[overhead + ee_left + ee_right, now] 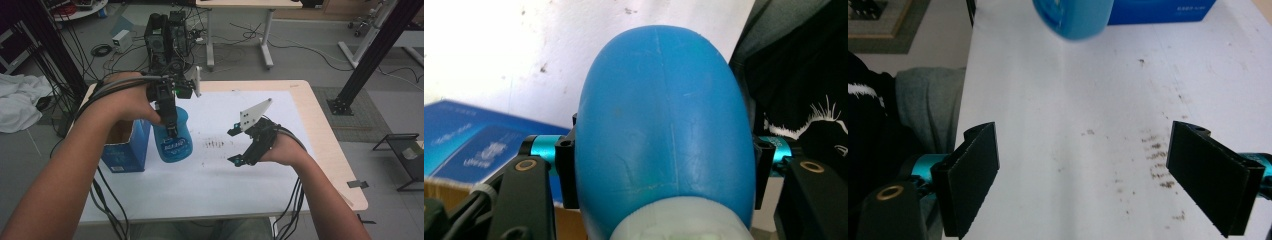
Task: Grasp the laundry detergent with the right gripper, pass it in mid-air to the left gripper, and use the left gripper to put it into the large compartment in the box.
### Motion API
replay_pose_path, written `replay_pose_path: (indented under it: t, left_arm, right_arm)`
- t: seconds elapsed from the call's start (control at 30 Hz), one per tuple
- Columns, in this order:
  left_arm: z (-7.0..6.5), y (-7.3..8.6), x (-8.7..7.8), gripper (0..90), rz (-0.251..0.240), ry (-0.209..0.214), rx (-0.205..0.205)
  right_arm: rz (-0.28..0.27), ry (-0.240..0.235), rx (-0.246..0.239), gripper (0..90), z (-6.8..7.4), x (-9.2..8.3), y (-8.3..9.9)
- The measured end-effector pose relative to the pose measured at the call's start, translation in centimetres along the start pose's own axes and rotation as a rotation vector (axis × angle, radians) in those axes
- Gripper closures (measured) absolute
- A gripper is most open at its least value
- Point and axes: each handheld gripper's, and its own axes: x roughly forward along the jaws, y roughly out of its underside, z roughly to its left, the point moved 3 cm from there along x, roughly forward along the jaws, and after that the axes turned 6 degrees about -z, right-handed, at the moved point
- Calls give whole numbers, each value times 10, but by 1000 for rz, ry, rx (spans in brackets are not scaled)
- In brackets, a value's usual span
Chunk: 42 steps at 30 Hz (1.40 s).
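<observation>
A blue plastic bottle (172, 142) with a white label hangs just above the white table sheet (215, 180), neck up. My left gripper (170, 122) comes down from above and is shut on its upper body. In the left gripper view the bottle (664, 115) bulges between the two black pads (566, 170). My right gripper (234, 146) stands open to the right of the bottle, apart from it, with nothing between its pads (973, 175). In the right gripper view the bottle's base (1073, 17) hangs at the top edge.
An open blue cardboard box (122, 150) stands at the table's left, touching or nearly touching the bottle. Brown specks (215, 145) mark the sheet between the grippers. Behind the table stand a black computer tower (167, 35) and floor cables; a black post (370, 55) rises at the right.
</observation>
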Motion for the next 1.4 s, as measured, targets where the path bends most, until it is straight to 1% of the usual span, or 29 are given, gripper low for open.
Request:
replay_pose_path:
  t: [0.03, 0.07, 0.1, 0.13, 0.3, 0.37, 0.4, 0.43, 0.47, 0.5, 0.53, 0.57, 0.6, 0.63, 0.7, 0.73, 0.77, 0.8, 0.9, 0.93, 0.97, 1.03, 1.07, 1.1, 1.13, 1.23, 1.27, 1.33, 1.4]
  left_arm:
    - [2, 2, -2, 383, 1, -7, -17]
    - [4, 3, -5, 382, 2, -9, -33]
    - [6, 5, -7, 383, -3, -10, -47]
    - [8, 7, -10, 382, -8, -11, -62]
    - [16, 16, -25, 383, -38, -16, -111]
    - [20, 21, -32, 383, -55, -27, -135]
    - [21, 23, -36, 383, -60, -34, -142]
    - [23, 26, -40, 382, -64, -39, -161]
    - [25, 29, -44, 383, -67, -39, -176]
    - [27, 31, -48, 383, -69, -45, -182]
    - [30, 37, -53, 383, -73, -50, -208]
    - [30, 37, -53, 383, -73, -50, -208]
    - [33, 40, -56, 383, -72, -55, -224]
    - [34, 43, -58, 383, -78, -56, -250]
    - [41, 52, -64, 383, -65, -63, -272]
    - [43, 55, -65, 383, -74, -65, -298]
    - [46, 60, -67, 383, -74, -70, -313]
    - [50, 65, -69, 383, -69, -69, -329]
    - [57, 79, -74, 383, -78, -76, -374]
    - [59, 84, -76, 383, -79, -76, -387]
    - [61, 88, -77, 383, -90, -79, -414]
    - [66, 97, -80, 383, -92, -88, -438]
    - [68, 102, -82, 383, -84, -90, -447]
    - [71, 106, -83, 383, -84, -96, -456]
    - [72, 109, -83, 383, -94, -103, -482]
    - [79, 117, -83, 383, -90, -111, -510]
    - [81, 120, -82, 382, -88, -110, -516]
    - [84, 123, -79, 383, -83, -107, -536]
    - [88, 125, -77, 383, -69, -105, -541]
  right_arm:
    - [11, 4, 1, 127, 0, -1, 0]
    - [15, 7, -8, 127, -1, -2, 1]
    - [18, 2, 7, 127, 1, -2, 1]
    - [20, 5, 3, 127, 0, -3, 1]
    - [21, 8, 7, 127, 1, -3, 3]
    - [23, 7, 8, 127, 1, -3, 2]
    - [21, 10, 0, 127, 1, -3, 2]
    - [26, 9, 6, 127, 1, -3, 2]
    - [28, 11, 8, 127, 1, -3, 2]
    - [30, 2, 9, 127, 1, -3, 2]
    - [32, 6, 16, 127, 1, -3, 3]
    - [32, 6, 16, 127, 1, -3, 3]
    - [29, 10, 16, 127, 0, -3, 3]
    - [32, 4, 17, 127, 0, -3, 3]
    - [28, 7, 18, 127, 0, -3, 4]
    - [33, 8, 20, 127, 0, -3, 4]
    - [34, 9, 21, 127, 0, -3, 4]
    - [31, 10, 11, 127, -1, -2, 4]
    - [33, 12, 11, 127, -1, -2, 4]
    - [37, 13, 18, 127, -1, -2, 4]
    - [37, 13, 17, 127, -2, -2, 4]
    - [32, 13, 16, 127, -3, -1, 4]
    - [32, 9, 13, 127, -3, 0, 4]
    - [42, 12, 25, 127, -3, 0, 4]
    - [37, 10, 20, 127, -3, 2, 4]
    - [45, 10, 22, 127, -4, 4, 4]
    - [47, 5, 18, 127, -5, 5, 4]
    - [50, 8, 25, 127, -5, 6, 3]
    - [51, 8, 26, 127, -5, 7, 3]
